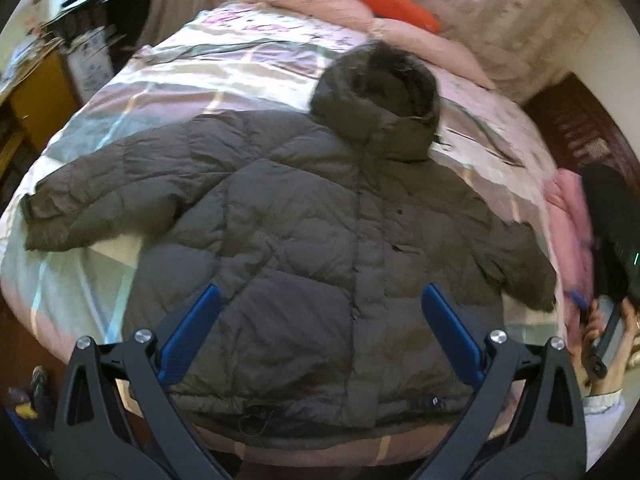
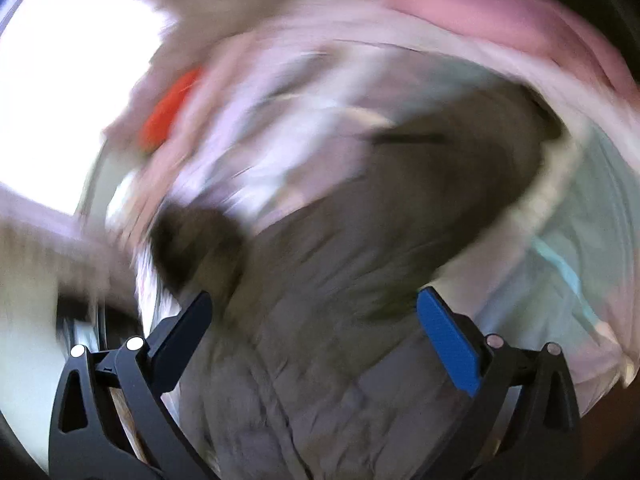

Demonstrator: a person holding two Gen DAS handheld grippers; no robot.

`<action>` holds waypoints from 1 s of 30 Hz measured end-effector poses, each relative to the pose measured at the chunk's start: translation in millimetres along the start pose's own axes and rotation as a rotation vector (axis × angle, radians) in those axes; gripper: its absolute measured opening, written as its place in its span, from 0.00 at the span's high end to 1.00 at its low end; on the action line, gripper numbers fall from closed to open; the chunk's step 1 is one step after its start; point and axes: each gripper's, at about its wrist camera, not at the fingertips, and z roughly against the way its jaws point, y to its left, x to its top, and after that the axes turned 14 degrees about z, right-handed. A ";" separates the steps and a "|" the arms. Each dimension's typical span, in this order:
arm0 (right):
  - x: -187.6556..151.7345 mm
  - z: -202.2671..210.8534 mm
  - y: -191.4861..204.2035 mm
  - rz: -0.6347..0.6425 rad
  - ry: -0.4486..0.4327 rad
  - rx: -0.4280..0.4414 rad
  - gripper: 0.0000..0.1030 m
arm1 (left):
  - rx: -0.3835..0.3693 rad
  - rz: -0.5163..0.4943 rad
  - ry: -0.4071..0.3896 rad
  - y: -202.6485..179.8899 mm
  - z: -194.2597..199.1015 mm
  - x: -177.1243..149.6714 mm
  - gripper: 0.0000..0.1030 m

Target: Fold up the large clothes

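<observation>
A dark grey-brown hooded puffer jacket [image 1: 312, 232] lies flat, front up, on the bed [image 1: 208, 76], sleeves spread left and right, hood toward the pillows. My left gripper [image 1: 318, 300] is open and empty, hovering above the jacket's lower front. The right gripper's black body [image 1: 612, 232] shows at the right edge, held by a hand, beside the jacket's right sleeve. In the blurred right wrist view my right gripper [image 2: 314, 304] is open and empty above the jacket [image 2: 360, 272].
Pink pillows and an orange carrot plush [image 1: 396, 4] lie at the head of the bed. A pink garment [image 1: 568, 216] lies at the bed's right edge. A dark wooden headboard or cabinet [image 1: 580, 132] stands right; a yellow desk [image 1: 36, 84] stands left.
</observation>
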 end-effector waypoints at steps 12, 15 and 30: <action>21.6 -85.4 -184.3 -0.338 0.050 -0.013 0.95 | 0.112 -0.183 0.253 -71.3 -134.4 14.1 0.02; 29.3 -48.6 -153.7 -0.237 -0.068 -0.005 0.97 | 0.240 -0.219 0.177 -62.1 -149.8 21.5 0.02; -188.6 3.6 140.9 0.846 0.465 0.131 0.18 | 0.283 0.103 0.094 6.9 -144.0 75.6 0.02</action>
